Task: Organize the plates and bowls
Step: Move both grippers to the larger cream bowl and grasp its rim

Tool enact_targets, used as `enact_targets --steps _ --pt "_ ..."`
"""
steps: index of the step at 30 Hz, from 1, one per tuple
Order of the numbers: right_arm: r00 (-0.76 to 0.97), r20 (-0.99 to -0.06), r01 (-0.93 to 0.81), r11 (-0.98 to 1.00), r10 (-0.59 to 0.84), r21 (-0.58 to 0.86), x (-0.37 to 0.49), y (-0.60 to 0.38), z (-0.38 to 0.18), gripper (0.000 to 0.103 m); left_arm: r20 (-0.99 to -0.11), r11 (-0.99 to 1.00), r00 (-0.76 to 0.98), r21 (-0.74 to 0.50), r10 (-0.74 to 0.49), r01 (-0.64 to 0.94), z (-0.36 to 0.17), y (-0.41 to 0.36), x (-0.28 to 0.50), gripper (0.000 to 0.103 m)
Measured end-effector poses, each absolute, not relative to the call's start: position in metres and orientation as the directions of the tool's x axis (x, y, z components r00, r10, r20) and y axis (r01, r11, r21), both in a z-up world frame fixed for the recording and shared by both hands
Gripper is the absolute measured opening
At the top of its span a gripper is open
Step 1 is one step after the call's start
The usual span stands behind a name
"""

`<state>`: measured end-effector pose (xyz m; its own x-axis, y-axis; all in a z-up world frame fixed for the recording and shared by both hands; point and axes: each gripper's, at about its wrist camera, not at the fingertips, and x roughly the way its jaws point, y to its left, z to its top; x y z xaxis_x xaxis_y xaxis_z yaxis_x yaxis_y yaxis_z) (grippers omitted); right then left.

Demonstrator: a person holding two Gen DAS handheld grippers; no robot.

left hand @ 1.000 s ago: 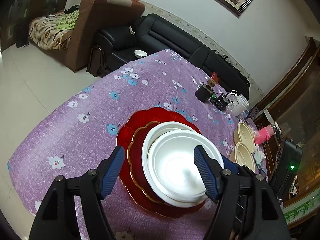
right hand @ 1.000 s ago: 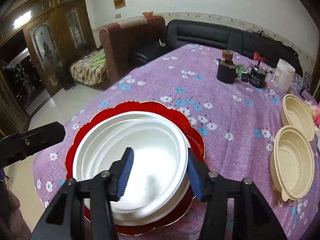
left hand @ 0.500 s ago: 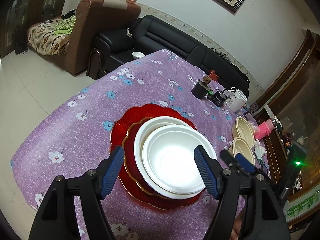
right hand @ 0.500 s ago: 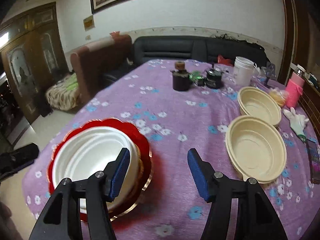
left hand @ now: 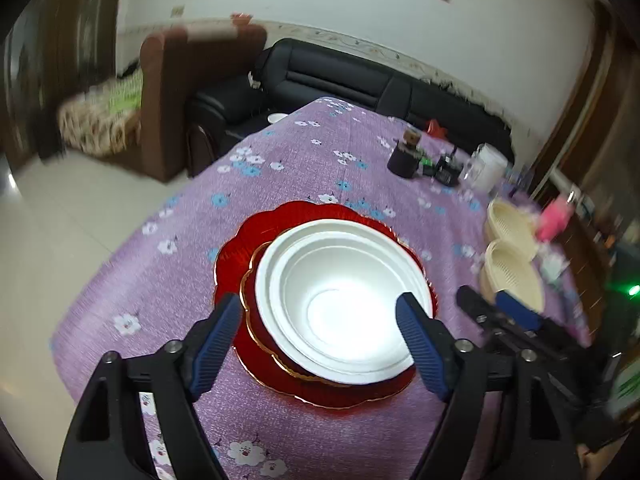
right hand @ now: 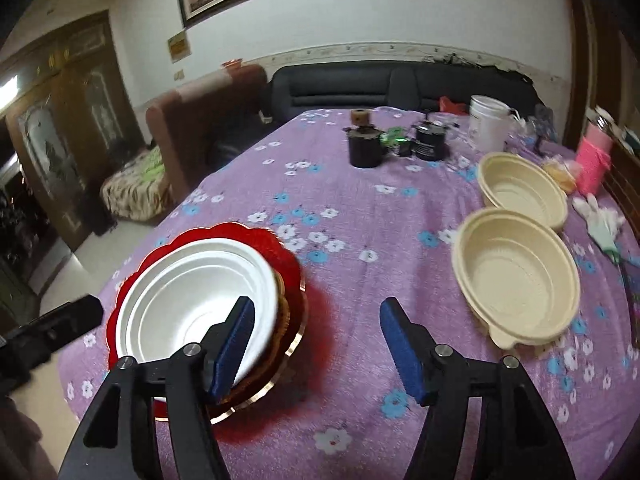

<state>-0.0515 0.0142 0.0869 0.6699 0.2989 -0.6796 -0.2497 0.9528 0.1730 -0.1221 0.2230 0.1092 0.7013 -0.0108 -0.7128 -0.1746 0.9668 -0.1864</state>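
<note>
My left gripper (left hand: 320, 330) hangs wide apart over the stack (left hand: 344, 304): white bowls nested on red plates (left hand: 240, 248) on the table (left hand: 280, 168), holding nothing. My right gripper (right hand: 316, 340) is also spread wide and empty, above bare cloth. The stack (right hand: 192, 300) lies just to its left, partly behind the left finger; two beige bowls (right hand: 516, 272) sit to its right, touching each other.

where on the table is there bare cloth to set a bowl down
Bare cloth lies between the red plate stack and the near beige bowl, in front of the open right gripper. More runs from the stack toward the dark jar. The far right edge is crowded: far beige bowl, white tub, pink item.
</note>
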Motion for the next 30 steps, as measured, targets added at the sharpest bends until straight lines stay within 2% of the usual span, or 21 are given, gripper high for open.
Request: enact_targets --steps 3,8,15,30 --pt "0.665 -0.686 -0.218 0.955 0.296 0.201 -0.055 -0.004 0.081 0.071 -0.722 0.984 0.691 -0.102 0.027 -0.145 0.108 0.2 -0.119 0.083" --pt "0.649 -0.702 -0.171 0.956 0.291 0.238 -0.059 -0.037 0.07 0.071 -0.737 0.996 0.676 -0.065 -0.003 -0.067 0.106 0.164 -0.118 0.083" --pt "0.667 -0.691 -0.125 0.956 0.278 0.264 -0.064 -0.084 0.066 0.072 -0.733 0.999 0.678 0.043 0.05 -0.028 0.108 0.117 -0.115 0.083" --pt "0.703 -0.676 0.009 0.948 0.221 0.319 -0.063 -0.181 0.065 0.074 -0.721 0.981 0.683 0.19 0.112 0.04 0.107 0.042 -0.102 0.083"
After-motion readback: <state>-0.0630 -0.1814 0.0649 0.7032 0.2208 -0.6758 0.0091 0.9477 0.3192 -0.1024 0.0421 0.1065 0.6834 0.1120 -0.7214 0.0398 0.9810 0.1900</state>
